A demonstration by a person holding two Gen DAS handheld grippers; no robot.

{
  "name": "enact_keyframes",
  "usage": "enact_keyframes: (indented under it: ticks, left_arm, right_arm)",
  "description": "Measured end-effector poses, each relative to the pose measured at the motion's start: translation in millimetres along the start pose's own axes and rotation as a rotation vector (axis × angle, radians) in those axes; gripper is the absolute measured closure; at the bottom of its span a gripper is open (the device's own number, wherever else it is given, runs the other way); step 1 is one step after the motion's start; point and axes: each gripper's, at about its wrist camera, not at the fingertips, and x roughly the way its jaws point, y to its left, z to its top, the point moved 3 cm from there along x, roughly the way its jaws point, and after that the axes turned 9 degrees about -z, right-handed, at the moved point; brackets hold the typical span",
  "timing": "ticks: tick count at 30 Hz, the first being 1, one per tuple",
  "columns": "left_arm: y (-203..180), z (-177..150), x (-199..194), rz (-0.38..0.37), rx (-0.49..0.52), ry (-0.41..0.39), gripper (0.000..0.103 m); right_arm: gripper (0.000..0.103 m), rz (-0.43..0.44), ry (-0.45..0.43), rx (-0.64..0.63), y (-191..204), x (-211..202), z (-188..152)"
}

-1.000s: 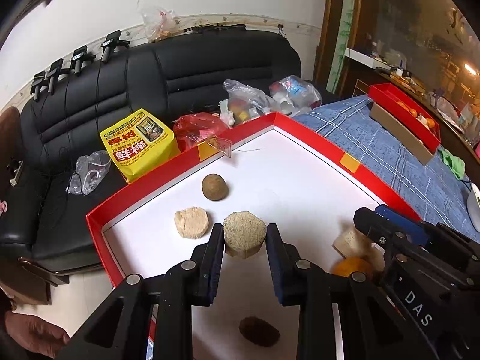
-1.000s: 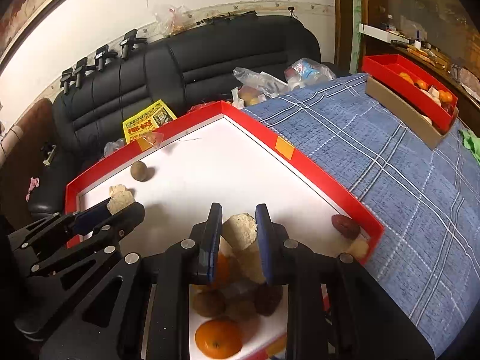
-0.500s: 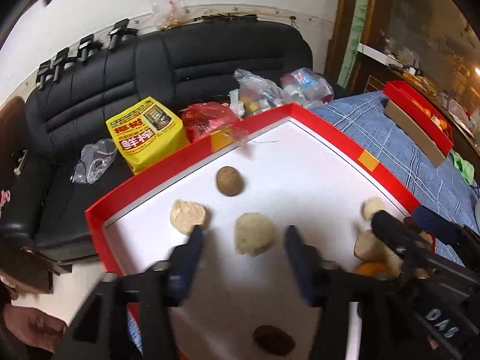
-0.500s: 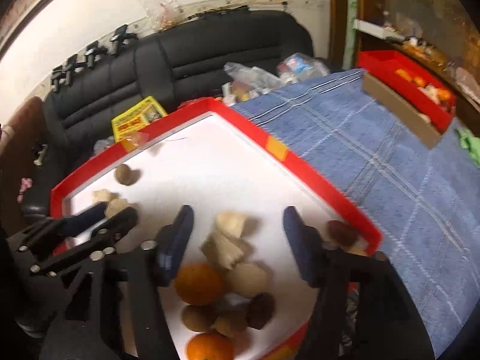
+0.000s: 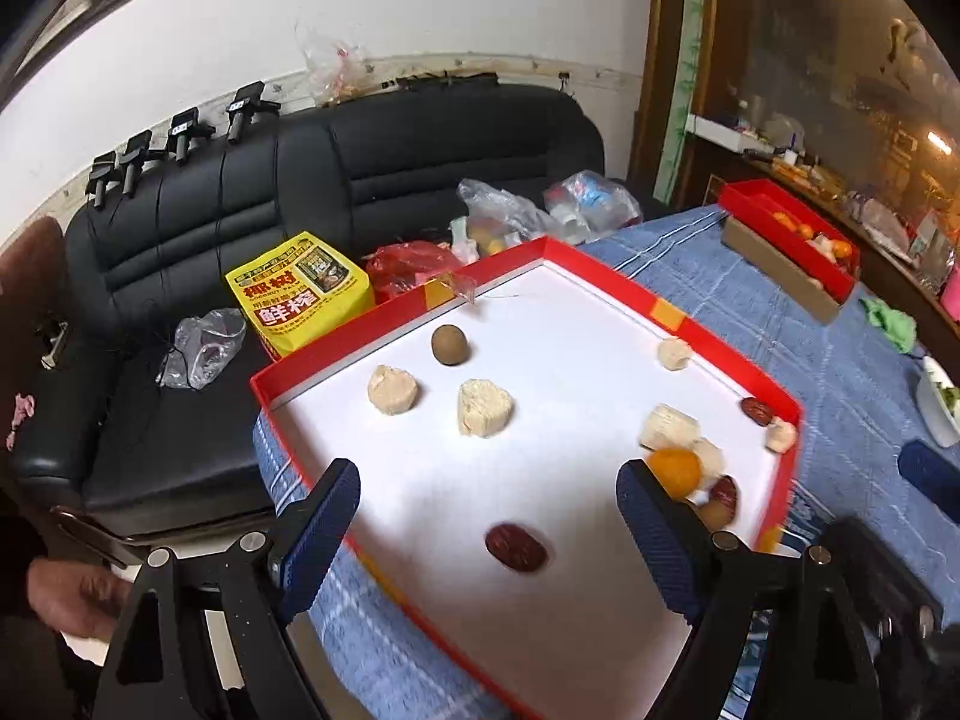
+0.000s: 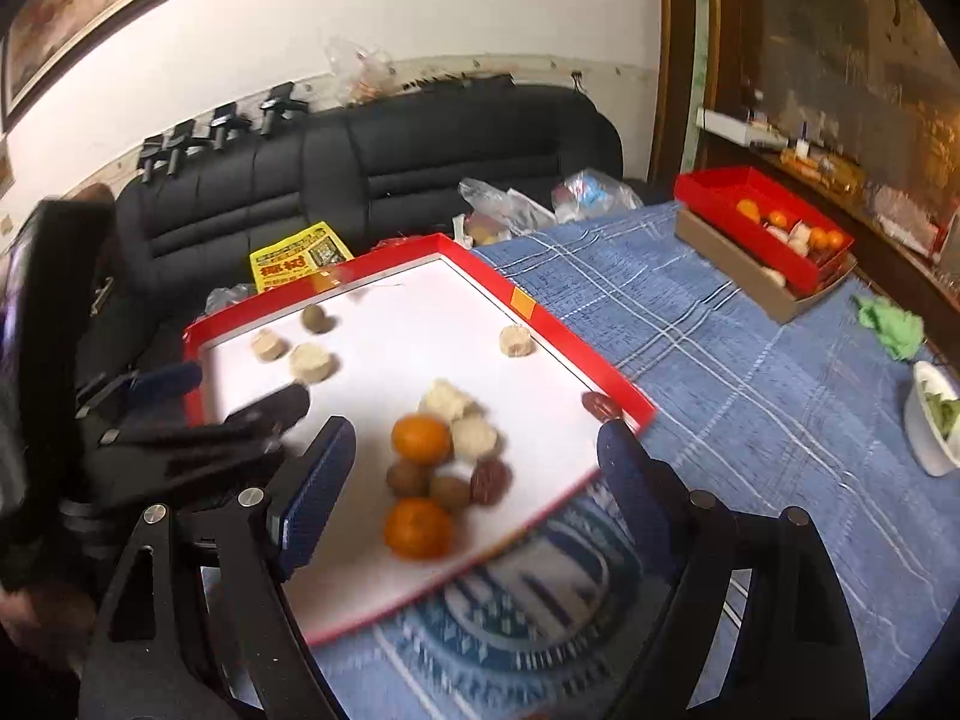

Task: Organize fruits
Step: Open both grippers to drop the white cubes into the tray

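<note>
Both pairs of blue-padded fingers (image 5: 324, 516) have just been opening and now gape empty over the red-rimmed white tray (image 5: 690, 330). One pale sponge-like chunk (image 5: 485, 407) lies released mid-tray beside its twin (image 5: 392, 389). Next I'd say take the blurry heap by the orange mandarin (image 6: 420, 437) one piece at a time, pinching squarely.

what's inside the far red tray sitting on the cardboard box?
The far red tray holds several oranges and some pale pieces. Its near wall hides the tray floor, so anything lying low inside cannot be seen. The cardboard box under it shows no contents.
</note>
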Motion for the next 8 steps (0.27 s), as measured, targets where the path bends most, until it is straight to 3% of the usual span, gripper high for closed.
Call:
enact_keyframes:
  ticks: [3, 8]
  left_arm:
    - [-6.3, -6.9, -13.4, -0.026, 0.001, -0.011, 0.006]
    - [-21.4, -17.8, -31.4, -0.019, 0.041, -0.032, 0.006]
  right_arm:
    - [0.019, 0.003, -0.022, -0.024, -0.7, -26.6, -11.9]
    - [0.019, -0.002, -0.049, -0.037, -4.1, -57.4, -29.6]
